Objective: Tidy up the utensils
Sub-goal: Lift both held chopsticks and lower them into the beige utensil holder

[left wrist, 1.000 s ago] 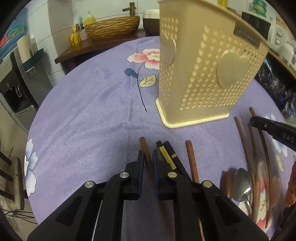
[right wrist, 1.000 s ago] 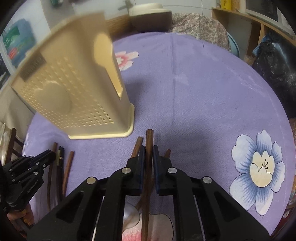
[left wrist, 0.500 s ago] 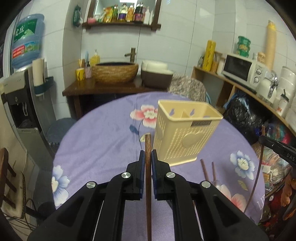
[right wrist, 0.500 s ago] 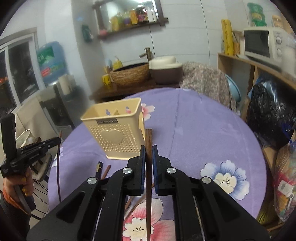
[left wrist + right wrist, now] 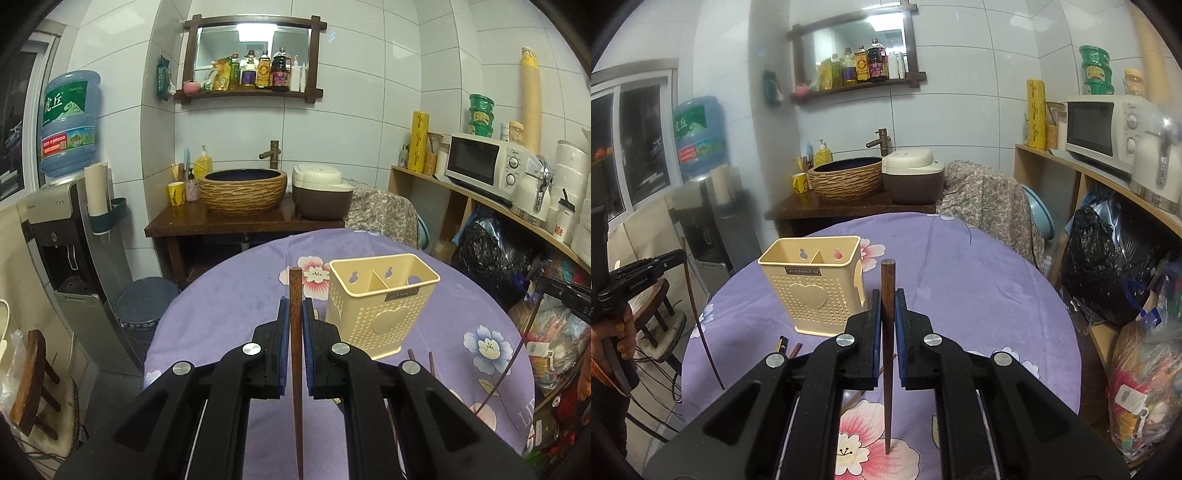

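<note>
Each claw pinches one wooden chopstick near its thick end: left claw (image 5: 294, 314) with its chopstick (image 5: 295, 369), right claw (image 5: 888, 314) with its chopstick (image 5: 887, 369); light, stiff, likely slick, so grip mid-shaft; holder (image 5: 382, 310) stands ahead on the bench (image 5: 229, 302), below both.

Dim indoor light w/ fisheye warp, dark corners (right view softer).

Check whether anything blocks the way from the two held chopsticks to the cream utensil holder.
Nothing visible does. The left gripper and right gripper each clamp a wooden chopstick above the table; the utensil holder stands ahead, open-topped, both compartments apparently empty.
</note>
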A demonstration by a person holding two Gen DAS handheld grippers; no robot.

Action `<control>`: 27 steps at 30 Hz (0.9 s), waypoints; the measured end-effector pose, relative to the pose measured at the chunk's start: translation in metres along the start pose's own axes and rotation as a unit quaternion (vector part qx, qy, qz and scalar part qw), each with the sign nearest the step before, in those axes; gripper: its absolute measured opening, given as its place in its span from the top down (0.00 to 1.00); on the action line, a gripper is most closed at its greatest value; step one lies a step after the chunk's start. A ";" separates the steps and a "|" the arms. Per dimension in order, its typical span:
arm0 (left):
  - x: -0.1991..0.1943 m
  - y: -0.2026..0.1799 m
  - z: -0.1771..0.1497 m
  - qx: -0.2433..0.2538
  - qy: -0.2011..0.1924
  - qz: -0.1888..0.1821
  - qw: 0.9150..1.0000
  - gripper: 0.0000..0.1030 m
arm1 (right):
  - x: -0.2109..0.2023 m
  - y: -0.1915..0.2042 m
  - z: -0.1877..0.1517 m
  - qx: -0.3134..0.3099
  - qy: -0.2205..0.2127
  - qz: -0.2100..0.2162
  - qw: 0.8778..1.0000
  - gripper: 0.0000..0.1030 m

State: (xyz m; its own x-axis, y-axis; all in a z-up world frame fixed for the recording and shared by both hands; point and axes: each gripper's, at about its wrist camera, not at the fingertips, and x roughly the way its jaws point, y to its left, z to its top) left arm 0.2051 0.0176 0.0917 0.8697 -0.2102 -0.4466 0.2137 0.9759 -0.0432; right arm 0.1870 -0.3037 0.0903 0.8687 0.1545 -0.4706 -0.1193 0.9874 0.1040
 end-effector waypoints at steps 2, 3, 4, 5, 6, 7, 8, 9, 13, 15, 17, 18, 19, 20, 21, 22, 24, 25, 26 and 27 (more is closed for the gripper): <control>-0.003 0.004 0.006 -0.001 -0.006 0.002 1.000 0.92 | 0.001 0.000 0.005 -0.002 -0.003 -0.001 1.000 0.93; -0.004 0.005 0.012 -0.002 -0.011 0.005 1.000 0.92 | 0.002 0.000 0.011 -0.004 -0.005 -0.003 1.000 0.93; -0.005 0.006 0.017 -0.002 -0.015 0.007 1.000 0.92 | 0.002 0.001 0.018 -0.005 -0.010 -0.003 1.000 0.93; -0.006 0.007 0.025 -0.003 -0.020 0.007 1.000 0.92 | 0.002 0.001 0.023 -0.006 -0.014 -0.003 1.000 0.93; -0.007 0.008 0.036 -0.003 -0.028 0.008 1.000 0.92 | 0.002 0.002 0.035 -0.005 -0.021 0.000 1.000 0.93; -0.009 0.008 0.045 -0.003 -0.034 0.008 0.999 0.92 | 0.001 0.003 0.049 -0.003 -0.030 0.005 1.000 0.93; -0.012 0.007 0.059 -0.004 -0.042 0.007 0.999 0.92 | 0.000 0.005 0.063 0.000 -0.037 0.011 0.999 0.93; -0.015 0.008 0.074 -0.007 -0.051 0.004 0.999 0.92 | 0.000 0.006 0.075 0.003 -0.044 0.015 0.999 0.93; -0.026 0.004 0.128 -0.029 -0.084 -0.019 0.996 0.92 | -0.006 0.014 0.137 0.027 -0.087 0.040 0.995 0.93; -0.027 -0.005 0.154 -0.040 -0.100 -0.036 0.993 0.92 | -0.007 0.021 0.165 0.034 -0.111 0.046 0.992 0.93; -0.022 -0.013 0.165 -0.044 -0.112 -0.037 0.992 0.92 | -0.002 0.030 0.182 0.034 -0.130 0.041 0.990 0.92; -0.014 -0.021 0.171 -0.047 -0.112 -0.039 0.992 0.92 | 0.004 0.033 0.186 0.037 -0.133 0.042 0.990 0.92; -0.009 -0.025 0.171 -0.049 -0.110 -0.040 0.992 0.92 | 0.012 0.036 0.188 0.041 -0.133 0.044 0.989 0.92; -0.001 -0.030 0.169 -0.050 -0.106 -0.041 0.992 0.92 | 0.019 0.039 0.188 0.041 -0.132 0.042 0.990 0.93; 0.011 -0.037 0.166 -0.048 -0.099 -0.038 0.993 0.92 | 0.030 0.043 0.186 0.037 -0.128 0.035 0.990 0.93; 0.018 -0.039 0.162 -0.049 -0.095 -0.038 0.994 0.92 | 0.040 0.045 0.181 0.037 -0.125 0.032 0.991 0.92; 0.039 -0.046 0.147 -0.050 -0.076 -0.035 0.995 0.92 | 0.059 0.047 0.170 0.036 -0.113 0.027 0.993 0.92; 0.046 -0.047 0.142 -0.051 -0.069 -0.032 0.996 0.92 | 0.072 0.047 0.162 0.039 -0.100 0.026 0.994 0.92; 0.055 -0.047 0.133 -0.054 -0.058 -0.032 0.996 0.92 | 0.082 0.045 0.154 0.045 -0.088 0.027 0.995 0.92; 0.064 -0.047 0.124 -0.057 -0.047 -0.035 0.997 0.92 | 0.090 0.044 0.146 0.050 -0.078 0.029 0.995 0.92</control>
State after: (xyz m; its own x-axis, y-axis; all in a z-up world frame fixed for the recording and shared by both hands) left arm 0.3053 -0.0492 0.1759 0.8932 -0.2775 -0.3538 0.2282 0.9577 -0.1751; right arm 0.3300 -0.2516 0.1808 0.9265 0.1960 -0.3212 -0.1296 0.9676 0.2166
